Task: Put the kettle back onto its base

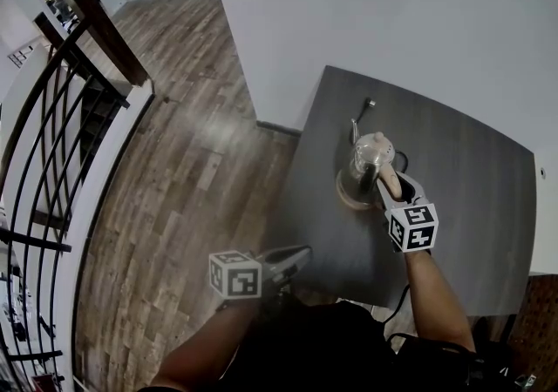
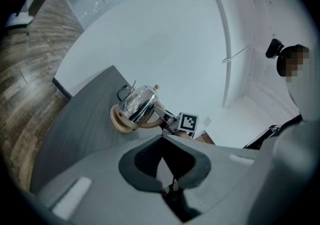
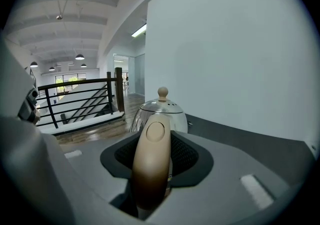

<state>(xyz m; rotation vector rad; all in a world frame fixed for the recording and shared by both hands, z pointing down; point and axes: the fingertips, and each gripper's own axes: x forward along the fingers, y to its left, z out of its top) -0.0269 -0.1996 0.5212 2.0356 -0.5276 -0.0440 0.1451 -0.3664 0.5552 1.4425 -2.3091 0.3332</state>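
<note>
A shiny steel kettle [image 1: 370, 158] with a beige knob stands tilted over its round beige base [image 1: 348, 196] on the dark table [image 1: 471, 207]. My right gripper [image 1: 389, 184] is shut on the kettle's beige handle [image 3: 152, 164], which fills the gap between its jaws. The left gripper view shows the kettle [image 2: 136, 104] leaning on the base [image 2: 120, 120]; I cannot tell if it sits flat. My left gripper [image 1: 293, 257] hangs off the table's near left corner, shut with nothing in it.
A cord with a plug [image 1: 367, 105] lies on the table behind the kettle, close to the white wall [image 1: 392, 16]. Left of the table are wood flooring [image 1: 174, 190] and a black stair railing [image 1: 52, 120].
</note>
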